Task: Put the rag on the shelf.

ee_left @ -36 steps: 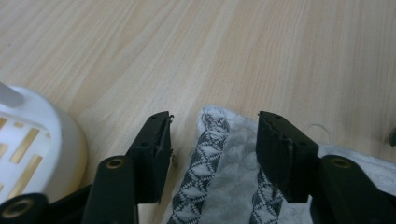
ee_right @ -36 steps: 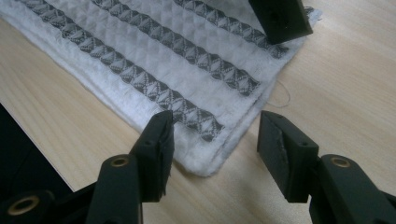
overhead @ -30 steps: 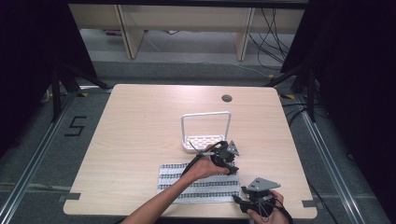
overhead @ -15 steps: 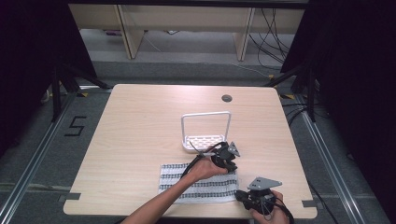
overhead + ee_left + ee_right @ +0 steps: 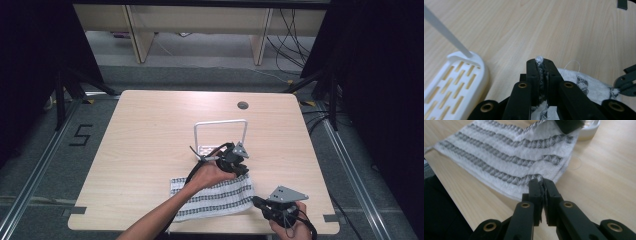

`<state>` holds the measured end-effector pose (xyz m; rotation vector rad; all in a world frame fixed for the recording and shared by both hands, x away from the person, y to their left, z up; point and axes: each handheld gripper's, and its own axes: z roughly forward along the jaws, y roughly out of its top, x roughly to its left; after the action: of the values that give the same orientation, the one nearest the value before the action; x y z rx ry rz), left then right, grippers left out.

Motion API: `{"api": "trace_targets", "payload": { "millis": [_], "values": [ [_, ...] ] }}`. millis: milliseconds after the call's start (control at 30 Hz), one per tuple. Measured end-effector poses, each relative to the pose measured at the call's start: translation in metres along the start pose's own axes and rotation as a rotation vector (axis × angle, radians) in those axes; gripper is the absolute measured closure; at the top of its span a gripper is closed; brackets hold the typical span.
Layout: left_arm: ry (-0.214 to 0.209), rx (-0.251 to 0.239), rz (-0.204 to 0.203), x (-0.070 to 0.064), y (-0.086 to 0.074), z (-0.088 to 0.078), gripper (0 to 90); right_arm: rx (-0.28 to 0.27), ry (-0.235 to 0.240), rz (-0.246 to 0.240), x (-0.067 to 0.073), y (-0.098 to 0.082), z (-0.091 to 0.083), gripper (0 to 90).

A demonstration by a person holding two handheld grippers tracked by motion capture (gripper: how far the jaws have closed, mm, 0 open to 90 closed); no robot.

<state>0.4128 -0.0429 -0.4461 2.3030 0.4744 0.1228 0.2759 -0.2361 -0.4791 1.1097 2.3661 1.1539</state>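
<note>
Nearest the surface's (image 5: 150, 130) front edge, the right gripper (image 5: 260, 204) has its jaws pinched on one corner of the single striped cloth (image 5: 220, 197), which lies flat there, part hidden under a forearm. Just beyond, the left gripper (image 5: 239, 167) has clamped the cloth's far corner, lifting it slightly. Behind stands one white slotted rack (image 5: 220, 136), its base partly hidden by the left gripper.

light wood bench (image 5: 150, 150), round dark hole (image 5: 243, 105) near far edge. striped cloth (image 5: 220, 197) lies at near edge; white slotted rack (image 5: 207, 149) stands just beyond it.
</note>
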Motion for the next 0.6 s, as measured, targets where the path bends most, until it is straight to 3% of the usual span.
{"api": "trace_targets", "payload": {
  "millis": [100,133,167,200,267,300,333,367,400,467,500,533,600],
  "values": [
    [0.008,-0.02,-0.006,0.001,0.002,-0.01,84.2,-0.03,-0.007,-0.019,-0.002,0.005,-0.003,86.8],
    [0.012,-0.035,-0.005,0.002,0.004,-0.02,84.2,-0.047,-0.001,0.0,-0.002,0.01,-0.009,86.8],
    [0.012,-0.035,-0.005,0.002,0.004,-0.02,84.2,-0.068,-0.008,-0.006,-0.003,0.013,-0.012,86.9],
    [0.027,-0.033,0.013,0.004,0.007,-0.033,84.2,-0.085,-0.004,-0.024,-0.005,0.017,-0.015,86.9],
    [0.03,-0.048,0.0,0.004,0.009,-0.039,84.2,-0.099,-0.01,-0.03,-0.006,0.021,-0.019,86.9],
    [0.035,-0.035,0.028,0.006,0.011,-0.047,84.2,-0.115,-0.013,-0.026,-0.005,0.026,-0.022,87.0],
    [0.048,-0.074,0.014,0.006,0.014,-0.062,84.2,-0.136,-0.006,-0.026,-0.005,0.037,-0.028,87.0],
    [0.048,-0.074,0.014,0.006,0.014,-0.062,84.3,-0.136,-0.006,-0.026,-0.005,0.037,-0.028,87.0],
    [0.06,-0.112,0.001,0.008,0.018,-0.079,84.3,-0.178,-0.008,-0.059,-0.007,0.05,-0.033,87.1],
    [0.082,-0.149,0.005,0.009,0.022,-0.096,84.2,-0.184,0.006,-0.067,-0.008,0.064,-0.039,87.2],
    [0.082,-0.149,0.005,0.009,0.022,-0.096,84.2,-0.184,0.006,-0.067,-0.008,0.064,-0.039,87.2],
    [0.098,-0.168,0.012,0.01,0.026,-0.113,84.2,-0.219,0.003,-0.091,-0.009,0.079,-0.044,87.3],
    [0.104,-0.176,0.012,0.01,0.028,-0.121,84.2,-0.221,0.006,-0.086,-0.007,0.086,-0.047,87.4]
  ]
}}
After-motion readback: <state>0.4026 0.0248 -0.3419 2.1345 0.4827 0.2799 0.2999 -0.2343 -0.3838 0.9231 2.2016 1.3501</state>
